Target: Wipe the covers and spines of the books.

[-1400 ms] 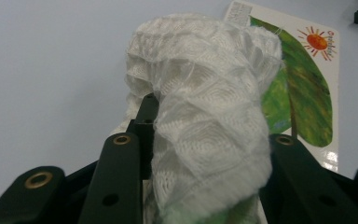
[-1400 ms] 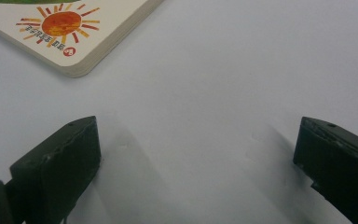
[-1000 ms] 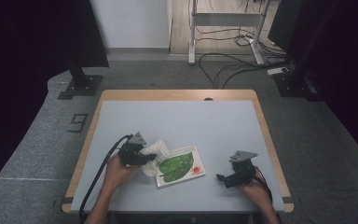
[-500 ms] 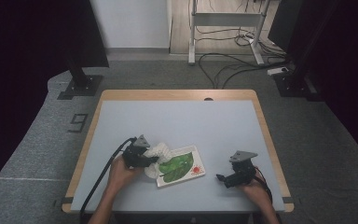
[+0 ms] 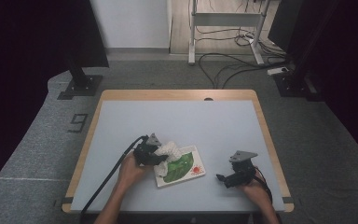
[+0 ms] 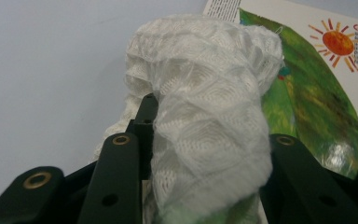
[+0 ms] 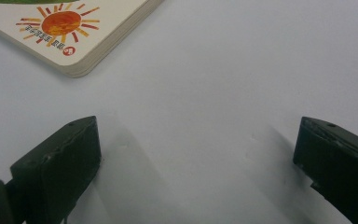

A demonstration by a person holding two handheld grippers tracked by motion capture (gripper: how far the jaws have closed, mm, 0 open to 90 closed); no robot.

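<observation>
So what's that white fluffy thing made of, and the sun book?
The white cloth looks like soft knitted or woven fabric: an open, bumpy mesh with loose threads. The book seems to be thick cardboard with a smooth printed cover; its edge shows stacked, chunky pages.

The book [image 5: 181, 166] lies on the table [image 5: 177, 121], near its front edge. The cloth [image 5: 171, 150] lies on the book's left part. The right gripper [image 5: 220, 177] is right of the book, apart from it.

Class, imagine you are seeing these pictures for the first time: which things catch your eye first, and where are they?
A crumpled white mesh cloth, pinched in the left hand-held gripper, lies over a board book with a green leaf and orange sun, near the table's front edge. The right hand-held gripper waits open beside the book.
</observation>
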